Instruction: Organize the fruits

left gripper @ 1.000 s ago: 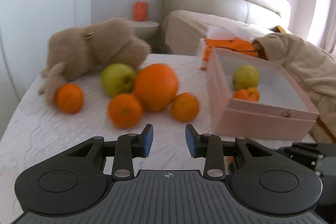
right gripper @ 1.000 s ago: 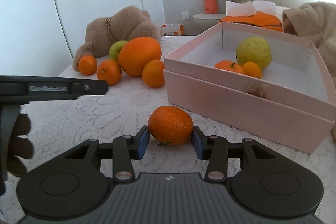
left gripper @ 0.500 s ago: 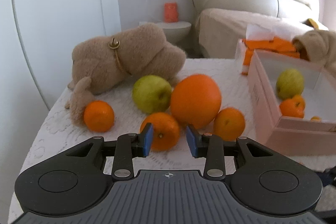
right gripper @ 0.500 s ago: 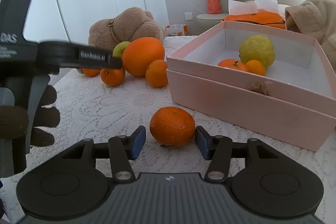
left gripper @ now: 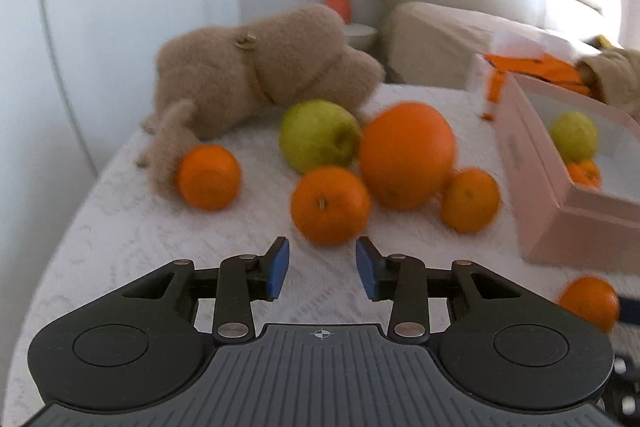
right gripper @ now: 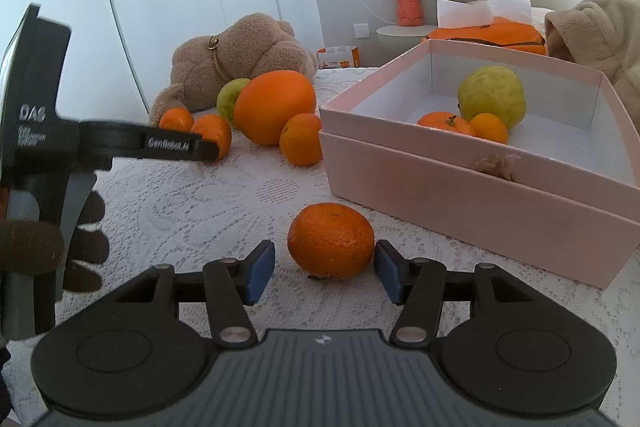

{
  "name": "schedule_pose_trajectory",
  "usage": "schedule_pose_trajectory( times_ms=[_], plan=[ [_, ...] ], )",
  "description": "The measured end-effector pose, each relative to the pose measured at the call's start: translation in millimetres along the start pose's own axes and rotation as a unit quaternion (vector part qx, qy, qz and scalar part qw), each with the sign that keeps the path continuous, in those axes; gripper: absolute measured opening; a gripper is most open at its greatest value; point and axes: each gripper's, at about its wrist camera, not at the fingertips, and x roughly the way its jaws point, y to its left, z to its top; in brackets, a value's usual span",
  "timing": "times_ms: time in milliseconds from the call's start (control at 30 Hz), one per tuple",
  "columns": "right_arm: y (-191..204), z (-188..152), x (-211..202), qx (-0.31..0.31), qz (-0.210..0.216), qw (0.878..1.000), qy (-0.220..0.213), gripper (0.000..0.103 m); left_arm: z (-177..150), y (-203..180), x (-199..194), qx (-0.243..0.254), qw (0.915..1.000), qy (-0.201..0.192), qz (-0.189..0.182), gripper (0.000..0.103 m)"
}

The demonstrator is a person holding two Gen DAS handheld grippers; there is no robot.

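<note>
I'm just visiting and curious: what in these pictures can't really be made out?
- Left wrist view: motion blur smears the teddy bear and big orange.
- Left wrist view: the pink box is cut by the right edge.
- Right wrist view: the left gripper hides part of a small orange.

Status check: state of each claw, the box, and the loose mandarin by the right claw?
left claw: open, empty, pointed at a mandarin in the fruit cluster
right claw: open, straddling the lone mandarin, pads not clamped
lone mandarin: resting on the lace cloth, outside the box
pink box: open, holds three fruits
</note>
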Motion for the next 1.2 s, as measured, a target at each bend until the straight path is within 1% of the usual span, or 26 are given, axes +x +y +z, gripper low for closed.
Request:
schedule_pose_trajectory(
  times_ms=[33, 67, 133, 300, 467, 533, 600, 733, 767, 833, 867, 933, 1033, 1200],
  plan=[
    [0.1, 0.0, 0.0, 0.0, 0.0, 1.0, 0.0, 0.056, -2.1, 0.6, 0.5, 0.001, 0.9999, 0.004, -0.016, 0.042],
    [0.6, -0.2, 0.2, 0.0, 0.0, 1.0, 0.0, 0.056, -4.0, 0.0, -0.5, 0.002, 0.9998, 0.002, -0.021, 0.043],
    [1.5, -0.4, 0.6, -0.001, 0.0, 1.0, 0.0, 0.057, -4.5, -0.5, -3.8, 0.001, 0.9999, -0.011, -0.012, 0.043],
    [2.0, -0.5, 0.7, -0.001, 0.001, 1.0, 0.001, 0.058, 3.0, 10.9, -14.4, -0.033, 0.9982, -0.05, -0.006, 0.042],
    [1.6, -0.4, 1.2, -0.003, 0.001, 1.0, 0.001, 0.059, 12.7, 19.6, -18.1, -0.042, 0.9967, -0.065, -0.028, 0.042],
    [1.4, -0.4, 1.3, -0.003, 0.002, 1.0, 0.001, 0.059, 16.3, 25.8, -18.4, -0.051, 0.9955, -0.077, -0.021, 0.042],
    [1.7, -0.5, 1.4, -0.003, 0.002, 1.0, 0.001, 0.059, 19.5, 36.2, -19.2, -0.06, 0.9943, -0.087, 0.001, 0.042],
    [1.5, -0.5, 1.5, -0.003, 0.001, 1.0, 0.002, 0.06, 33.0, 61.5, -11.3, -0.074, 0.9931, -0.086, 0.029, 0.042],
    [1.5, -0.4, 1.6, -0.004, 0.001, 1.0, 0.002, 0.06, 37.4, 69.3, -7.5, -0.087, 0.9925, -0.082, 0.028, 0.042],
    [1.7, -0.3, 1.7, -0.004, 0.001, 1.0, 0.002, 0.061, 47.8, 85.1, 1.3, -0.119, 0.9902, -0.071, 0.014, 0.042],
    [2.0, -0.3, 1.9, -0.004, 0.001, 1.0, 0.002, 0.061, 53.0, 90.5, 6.1, -0.127, 0.9895, -0.069, 0.01, 0.042],
    [2.4, -0.4, 1.9, -0.006, 0.002, 1.0, 0.003, 0.062, 59.7, 93.0, 14.0, -0.119, 0.9908, -0.063, 0.015, 0.042],
    [2.7, -0.5, 2.0, -0.006, 0.002, 1.0, 0.003, 0.062, 61.7, 88.1, 23.4, -0.088, 0.9943, -0.052, 0.03, 0.042],
    [3.2, -0.5, 2.2, -0.006, 0.001, 1.0, 0.003, 0.062, 53.8, 79.6, 25.9, -0.049, 0.9973, -0.041, 0.036, 0.042]
  ],
)
